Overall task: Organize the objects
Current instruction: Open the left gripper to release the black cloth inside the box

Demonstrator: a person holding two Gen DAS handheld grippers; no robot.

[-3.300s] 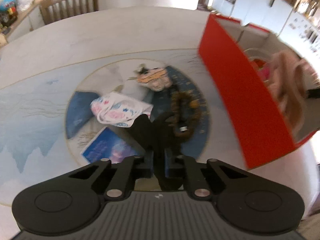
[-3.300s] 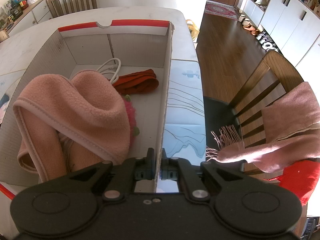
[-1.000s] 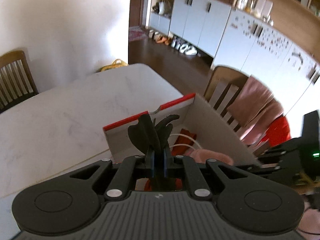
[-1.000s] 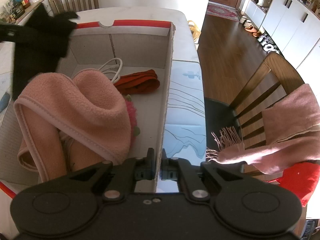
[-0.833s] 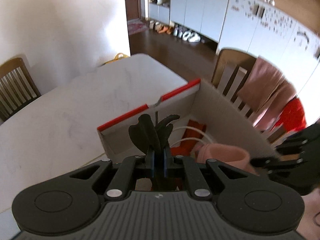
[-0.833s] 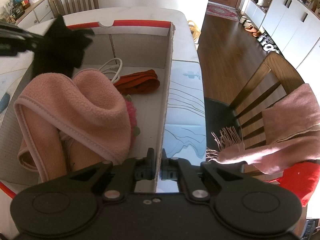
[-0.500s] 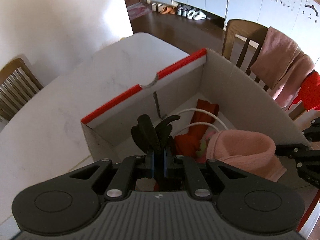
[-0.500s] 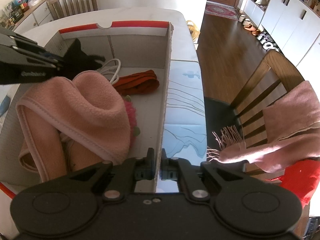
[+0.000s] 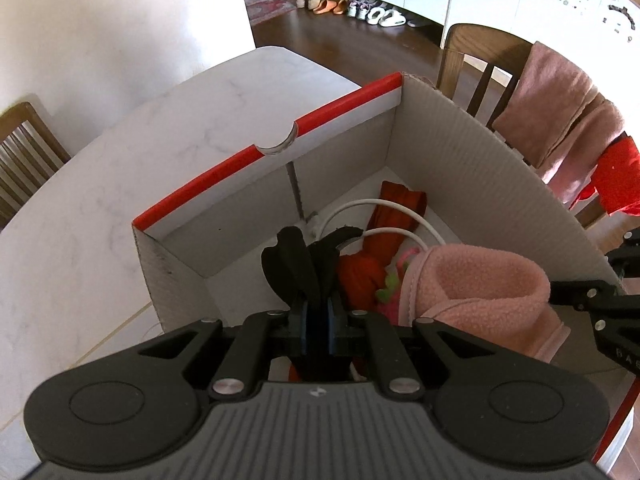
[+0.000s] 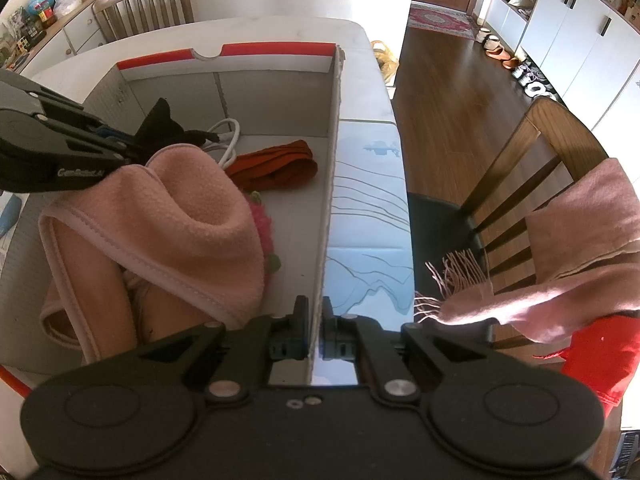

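My left gripper (image 9: pixel 316 322) is shut on a black cloth (image 9: pixel 298 264) and holds it inside the open cardboard box (image 9: pixel 460 160), low over the near left part; it also shows in the right wrist view (image 10: pixel 132 146) with the black cloth (image 10: pixel 160 124). The box holds a pink fleece (image 10: pixel 192 208), an orange cloth (image 10: pixel 276 164), a white cable (image 10: pixel 230 140) and a pink-green toy (image 9: pixel 390 280). My right gripper (image 10: pixel 315 330) is shut on the box's right wall (image 10: pixel 330 184), at its near end.
The box stands on a white marble table (image 9: pixel 100 184) with a blue-printed mat (image 10: pixel 368 216). A wooden chair (image 10: pixel 520 184) draped with a pink scarf (image 10: pixel 560 240) and a red cloth stands to the right. Another chair (image 10: pixel 144 0) stands beyond the table.
My left gripper has carried the black cloth from over the table mat into the box and lowered it among the contents. My right gripper has held still on the box wall.
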